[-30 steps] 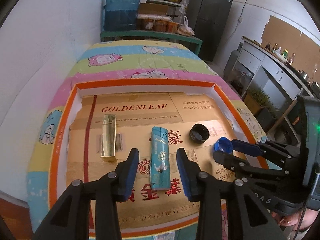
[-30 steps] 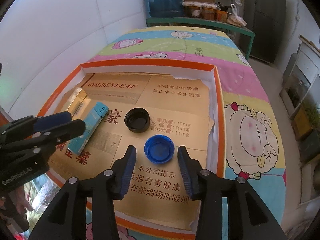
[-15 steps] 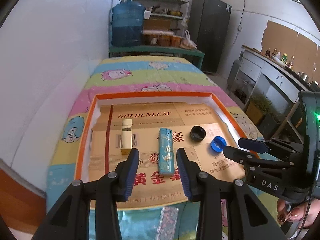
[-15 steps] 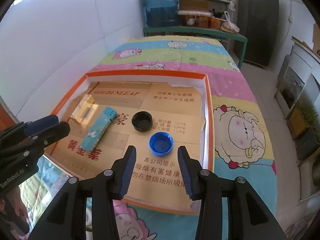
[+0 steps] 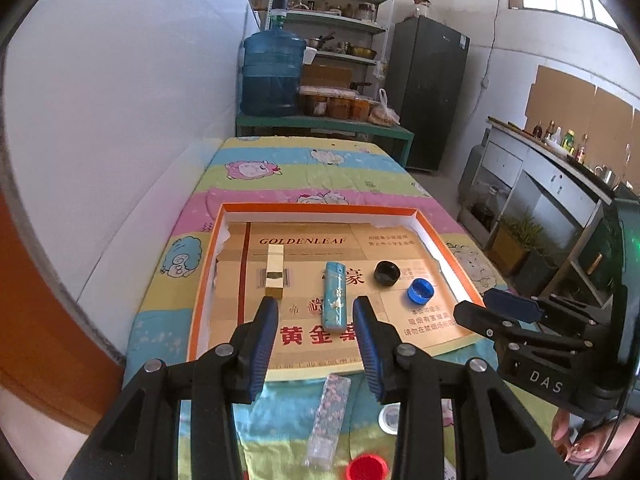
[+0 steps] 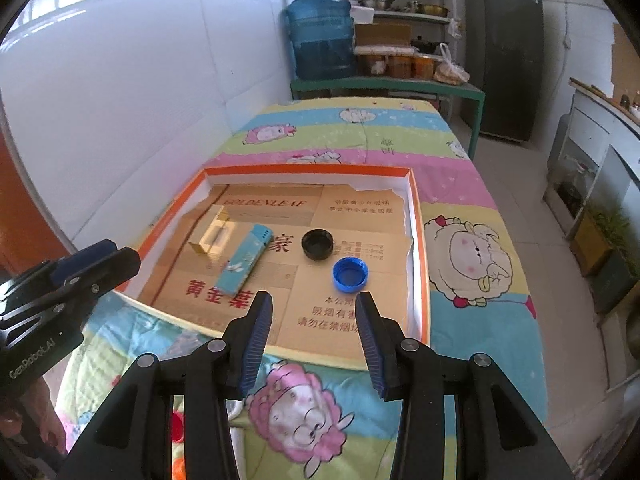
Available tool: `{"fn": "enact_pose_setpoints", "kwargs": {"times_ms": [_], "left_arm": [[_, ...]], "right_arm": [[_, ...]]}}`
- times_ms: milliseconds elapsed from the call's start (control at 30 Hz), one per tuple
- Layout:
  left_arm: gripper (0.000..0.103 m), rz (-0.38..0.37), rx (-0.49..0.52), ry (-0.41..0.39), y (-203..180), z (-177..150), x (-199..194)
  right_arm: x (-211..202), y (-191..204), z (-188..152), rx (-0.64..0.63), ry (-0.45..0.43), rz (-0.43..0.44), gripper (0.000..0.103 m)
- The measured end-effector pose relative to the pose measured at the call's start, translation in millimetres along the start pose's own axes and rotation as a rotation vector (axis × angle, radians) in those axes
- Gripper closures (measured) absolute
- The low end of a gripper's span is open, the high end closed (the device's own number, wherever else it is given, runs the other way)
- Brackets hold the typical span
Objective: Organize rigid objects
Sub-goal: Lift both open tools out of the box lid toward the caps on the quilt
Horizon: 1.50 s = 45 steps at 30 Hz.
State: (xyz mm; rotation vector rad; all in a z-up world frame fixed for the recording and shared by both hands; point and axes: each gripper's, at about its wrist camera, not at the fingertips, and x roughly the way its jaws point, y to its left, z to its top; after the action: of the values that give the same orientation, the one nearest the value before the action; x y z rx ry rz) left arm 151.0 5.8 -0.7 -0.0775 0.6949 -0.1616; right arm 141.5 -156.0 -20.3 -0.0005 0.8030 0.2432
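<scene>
A shallow tray (image 5: 448, 250) with an orange rim and a cardboard lining printed GOLDENLEAF lies on a table covered by a striped cartoon cloth (image 6: 472, 216). Four things rest inside it in a rough row, none touching another: a gold box (image 5: 274, 274) at the left, lying lengthwise; a blue lighter (image 5: 335, 301) beside it, also lengthwise; a black cap (image 5: 387, 272) to the right, open side up; and a blue cap (image 5: 420, 291) nearest the right wall, a little closer to the near edge than the black one. The left gripper (image 5: 315, 332) hangs above the near edge of the tray with its jaws spread and nothing between them; the lighter shows in the gap, well below the fingers. The right gripper (image 6: 314, 330) hangs likewise over the near edge, jaws apart and empty, with the blue cap just beyond its tips (the cap sits on the lining, touched by nothing). Each gripper shows in the other's view, off to the side, and neither is in contact with the tray. On the cloth in front of the tray, seen from the left wrist, lie a clear patterned lighter (image 5: 329, 420), a red cap (image 5: 367, 469) and a white cap (image 5: 390, 418) partly hidden behind the left gripper's finger. At the far end of the table stand a water jug (image 5: 273, 76) and shelves (image 5: 340, 20) of jars.
</scene>
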Motion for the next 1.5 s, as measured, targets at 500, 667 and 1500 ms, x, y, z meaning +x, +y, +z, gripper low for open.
{"fn": "enact_pose_setpoints", "kwargs": {"times_ms": [500, 667, 1500], "left_arm": [[0.064, 0.030, 0.014, -0.041, -5, -13, -43], [0.064, 0.036, 0.013, -0.050, -4, -19, -58], [0.064, 0.019, 0.023, -0.065, -8, -67, -103]], "right_arm": [[-41, 24, -23, -0.011, -0.028, 0.002, 0.059], [-55, 33, -31, -0.023, -0.040, 0.005, 0.059], [-101, 48, -96, -0.044, -0.059, -0.027, 0.059]]}}
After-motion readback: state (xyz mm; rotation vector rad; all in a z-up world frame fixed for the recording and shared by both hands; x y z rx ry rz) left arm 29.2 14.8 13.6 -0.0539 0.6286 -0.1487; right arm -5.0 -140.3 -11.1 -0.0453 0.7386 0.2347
